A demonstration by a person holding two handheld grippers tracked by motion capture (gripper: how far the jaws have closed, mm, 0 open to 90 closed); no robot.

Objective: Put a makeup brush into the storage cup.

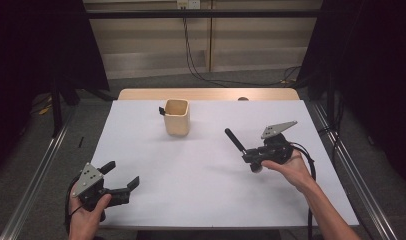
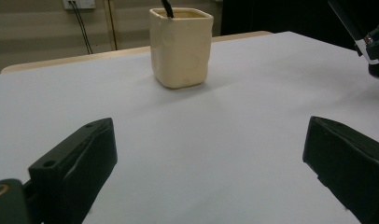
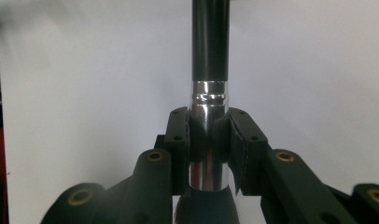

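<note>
Now | left gripper (image 1: pixel 122 176) low at table's near-left, jaws released | right gripper (image 3: pixel 208 135) grasping brush (image 1: pixel 234 139)

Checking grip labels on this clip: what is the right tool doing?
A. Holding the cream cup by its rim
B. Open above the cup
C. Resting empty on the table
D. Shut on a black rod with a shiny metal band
D: in the right gripper view the right tool is clamped on the metal band of the black rod, away from the cream cup.
</note>
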